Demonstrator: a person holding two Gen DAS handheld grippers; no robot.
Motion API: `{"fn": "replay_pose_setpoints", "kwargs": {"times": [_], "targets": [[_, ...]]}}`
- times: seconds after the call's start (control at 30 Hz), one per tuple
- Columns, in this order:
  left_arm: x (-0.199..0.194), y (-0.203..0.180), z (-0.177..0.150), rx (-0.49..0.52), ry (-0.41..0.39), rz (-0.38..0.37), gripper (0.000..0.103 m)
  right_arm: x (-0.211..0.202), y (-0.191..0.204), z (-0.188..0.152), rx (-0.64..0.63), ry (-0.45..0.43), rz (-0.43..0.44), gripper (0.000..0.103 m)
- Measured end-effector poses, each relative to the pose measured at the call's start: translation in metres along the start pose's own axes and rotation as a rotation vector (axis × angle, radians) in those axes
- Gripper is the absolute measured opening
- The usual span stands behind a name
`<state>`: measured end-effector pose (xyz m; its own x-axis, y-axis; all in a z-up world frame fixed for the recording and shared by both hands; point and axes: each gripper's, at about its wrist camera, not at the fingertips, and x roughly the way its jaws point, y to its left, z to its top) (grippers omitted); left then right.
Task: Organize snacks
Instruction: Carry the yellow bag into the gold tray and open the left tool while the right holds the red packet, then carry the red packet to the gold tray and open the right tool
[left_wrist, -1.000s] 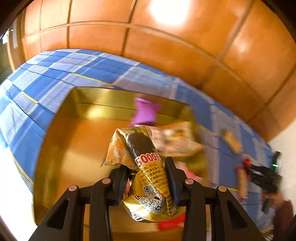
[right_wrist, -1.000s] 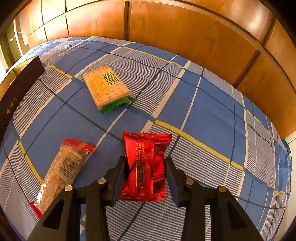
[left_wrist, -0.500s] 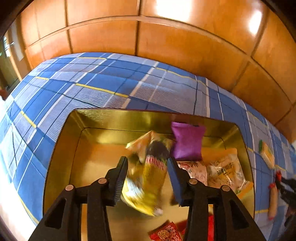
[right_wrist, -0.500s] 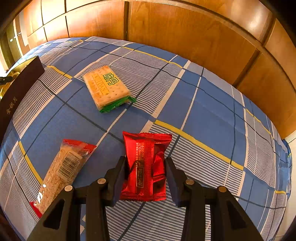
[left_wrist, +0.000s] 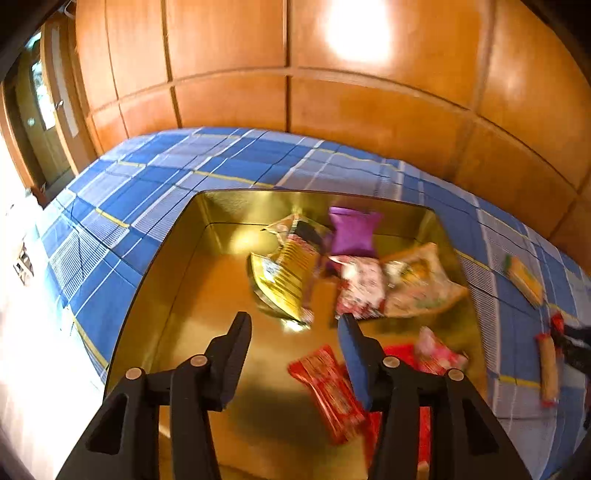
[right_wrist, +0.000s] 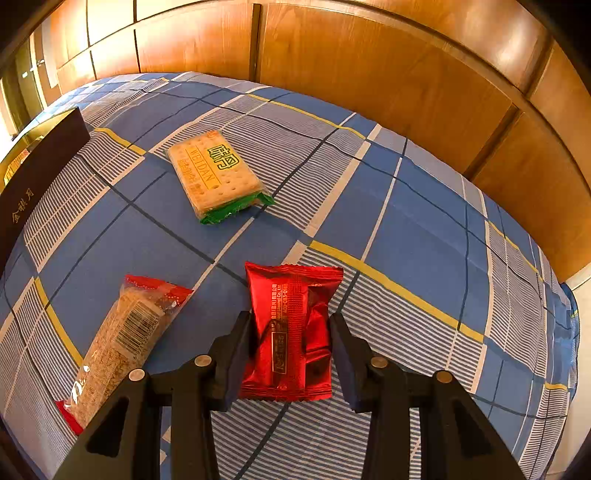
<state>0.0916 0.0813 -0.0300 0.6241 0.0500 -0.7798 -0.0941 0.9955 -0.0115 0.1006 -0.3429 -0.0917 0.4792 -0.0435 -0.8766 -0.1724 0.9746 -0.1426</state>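
Observation:
Over the gold box (left_wrist: 155, 280), my left gripper (left_wrist: 294, 319) is open, its jaws still opening with nothing between them. The yellow packet (left_wrist: 282, 280) lies loose inside the box beside a purple packet (left_wrist: 352, 232), several pale wrapped snacks (left_wrist: 417, 284) and a red packet (left_wrist: 328, 384). My right gripper (right_wrist: 290, 317) is low over the blue checked cloth (right_wrist: 406, 229), shut on a red foil packet (right_wrist: 291, 325) whose sides touch both pads.
A green-edged cracker packet (right_wrist: 218, 177) and a clear cereal bar (right_wrist: 122, 339) lie on the cloth near the right gripper. The box's dark outer wall (right_wrist: 37, 173) stands at the left. Wood panelling (left_wrist: 369, 110) backs the cloth.
The left gripper let go of the yellow packet, which dropped into the box, and its jaws spread while it drew back. The right gripper and red packet have not moved.

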Motion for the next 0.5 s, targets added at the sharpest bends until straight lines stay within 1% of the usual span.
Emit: {"fn": "replay_pose_setpoints", "kwargs": {"times": [0.1, 0.2, 0.37, 0.5], "targets": [[-0.014, -0.009, -0.008, 0.022, -0.023, -0.017, 0.053, 0.0, -0.001, -0.001, 0.006, -0.002, 0.002, 0.042], [-0.023, -0.017, -0.015, 0.037, -0.028, -0.031, 0.054, 0.0, -0.001, -0.001, 0.01, -0.004, 0.002, 0.042], [-0.029, -0.024, -0.024, 0.054, -0.02, -0.042, 0.054, 0.0, -0.002, -0.001, 0.015, -0.007, 0.003, 0.042], [-0.03, -0.024, -0.03, 0.047, -0.008, -0.045, 0.054, 0.0, -0.002, -0.002, 0.014, -0.011, 0.003, 0.042]]}}
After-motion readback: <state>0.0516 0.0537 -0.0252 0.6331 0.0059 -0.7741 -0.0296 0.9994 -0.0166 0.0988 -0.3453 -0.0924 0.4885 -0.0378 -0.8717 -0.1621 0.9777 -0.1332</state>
